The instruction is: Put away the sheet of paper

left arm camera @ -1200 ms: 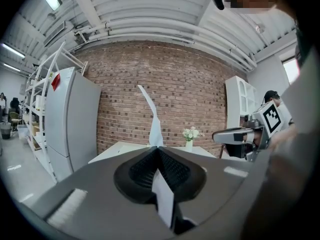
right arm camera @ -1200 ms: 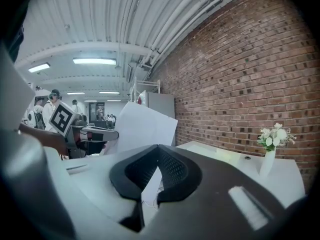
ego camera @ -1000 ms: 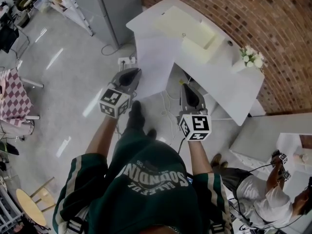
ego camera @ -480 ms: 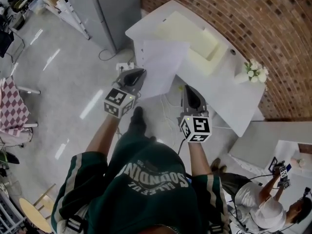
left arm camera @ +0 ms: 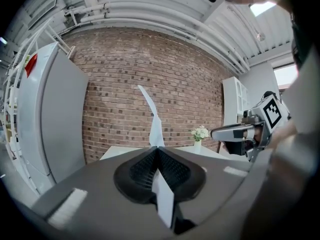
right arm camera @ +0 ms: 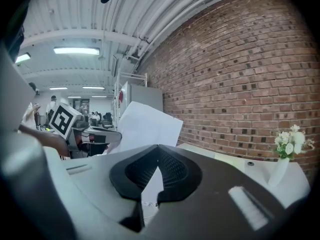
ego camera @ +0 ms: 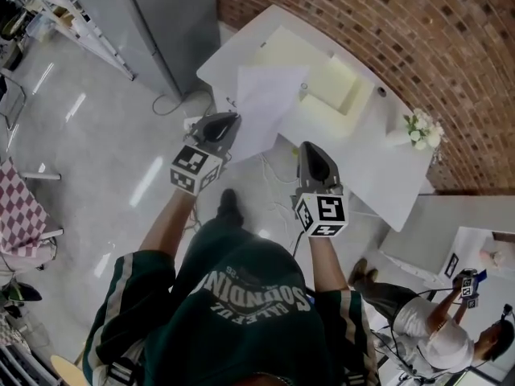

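A white sheet of paper [ego camera: 265, 103] stands nearly on edge in my left gripper [ego camera: 228, 119], which is shut on its lower corner. In the left gripper view the paper [left arm camera: 154, 119] rises from between the closed jaws of the left gripper [left arm camera: 158, 148] and curls upward. The sheet's far end hangs over the near edge of a white desk [ego camera: 378, 175]. My right gripper [ego camera: 308, 145] is to the right of the sheet, apart from it, jaws together and empty. From the right gripper view [right arm camera: 158, 147] the paper [right arm camera: 147, 126] shows to the left.
A cream-coloured tray [ego camera: 318, 71] lies on the desk, and a small vase of white flowers [ego camera: 420, 129] stands at its right end. Behind is a brick wall [ego camera: 418, 22], with a grey cabinet [ego camera: 161, 22] at the left. Another person [ego camera: 434, 328] sits lower right. Cables lie under the desk.
Both grippers have moved forward toward the desk with the paper still held in the left one. The sheet's far end now reaches over the desk's edge.
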